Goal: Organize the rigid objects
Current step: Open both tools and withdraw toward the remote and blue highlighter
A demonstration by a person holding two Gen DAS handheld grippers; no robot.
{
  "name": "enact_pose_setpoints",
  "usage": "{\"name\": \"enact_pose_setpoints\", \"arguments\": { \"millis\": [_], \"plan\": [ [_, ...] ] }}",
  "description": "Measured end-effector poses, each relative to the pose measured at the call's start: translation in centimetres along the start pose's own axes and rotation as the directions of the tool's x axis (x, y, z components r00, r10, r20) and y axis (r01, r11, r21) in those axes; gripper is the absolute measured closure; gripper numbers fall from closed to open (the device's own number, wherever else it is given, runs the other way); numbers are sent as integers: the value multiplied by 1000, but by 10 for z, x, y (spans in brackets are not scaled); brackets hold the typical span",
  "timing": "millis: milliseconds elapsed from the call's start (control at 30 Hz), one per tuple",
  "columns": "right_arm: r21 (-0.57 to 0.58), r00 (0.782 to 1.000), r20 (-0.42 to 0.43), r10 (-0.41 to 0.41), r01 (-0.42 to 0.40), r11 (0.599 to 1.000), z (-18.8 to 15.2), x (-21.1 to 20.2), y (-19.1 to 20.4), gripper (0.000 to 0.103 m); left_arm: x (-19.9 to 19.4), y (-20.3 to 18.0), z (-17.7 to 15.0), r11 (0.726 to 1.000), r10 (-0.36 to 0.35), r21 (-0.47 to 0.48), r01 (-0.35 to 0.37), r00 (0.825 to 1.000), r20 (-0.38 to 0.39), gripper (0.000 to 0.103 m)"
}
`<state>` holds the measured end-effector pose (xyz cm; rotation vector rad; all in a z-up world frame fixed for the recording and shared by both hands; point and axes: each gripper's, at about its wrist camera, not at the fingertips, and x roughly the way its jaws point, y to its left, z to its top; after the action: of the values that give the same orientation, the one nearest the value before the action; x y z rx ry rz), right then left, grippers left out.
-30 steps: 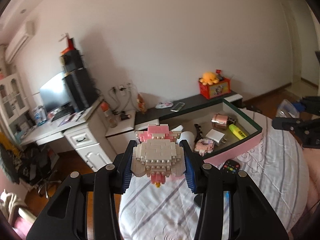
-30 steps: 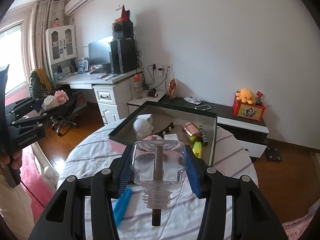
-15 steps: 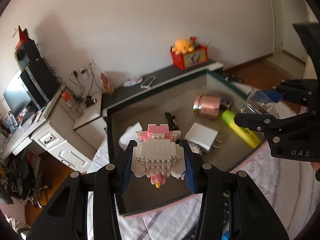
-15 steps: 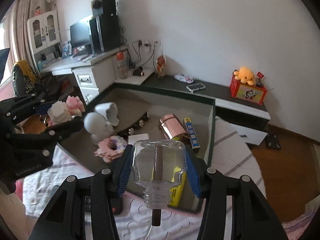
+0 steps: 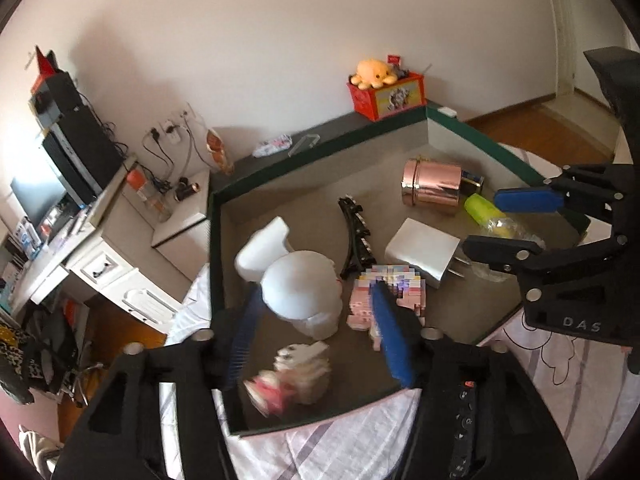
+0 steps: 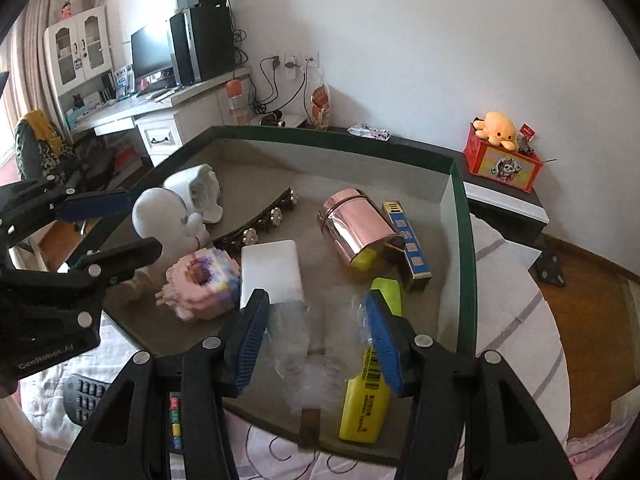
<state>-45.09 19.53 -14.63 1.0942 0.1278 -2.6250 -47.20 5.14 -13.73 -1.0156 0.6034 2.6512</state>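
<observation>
Left gripper (image 5: 316, 340) stands open over the near left part of the shallow box with a dark green rim and grey floor (image 5: 320, 152). Its jaws have just been opening, and its blue pads touch nothing. Below and between them the pink and white brick figure (image 5: 292, 376) shows blurred, low over the box floor near the near wall; whether it already rests there cannot be told.

Just beyond that figure stands a white rounded ceramic figure (image 5: 300, 288), and to its right lies a pink ring-shaped brick build (image 6: 200, 284). A white plug-in charger (image 6: 272, 268) lies just right of the brick ring. Farther back, a black curved hair clip with shiny studs (image 6: 260, 224) lies at an angle.

The right gripper (image 6: 316, 336) hangs over the near right part of the box with the clear plastic bottle (image 6: 304, 360) between its blue pads, neck toward the camera. The bottle is blurred while the fingers are sharp, so it cannot be told whether the pads press on it.

A yellow highlighter pen (image 6: 366, 408) lies under the right finger. Beyond it a rose-gold metal tin (image 6: 352, 228) lies on its side, with a narrow blue and yellow carton (image 6: 408, 240) beside it on the right.

The box sits on a white striped bedsheet (image 6: 508, 320). A black remote control (image 6: 86, 396) lies on the sheet near the box's near left corner.
</observation>
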Motion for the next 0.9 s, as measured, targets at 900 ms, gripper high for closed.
{"name": "enact_pose_setpoints", "arguments": {
  "millis": [900],
  "plan": [
    [-37,954,299,-35,48,998,-46,-200,74,14,-225,19,-93,979,115,-194,-60,952,284,0]
  ]
}}
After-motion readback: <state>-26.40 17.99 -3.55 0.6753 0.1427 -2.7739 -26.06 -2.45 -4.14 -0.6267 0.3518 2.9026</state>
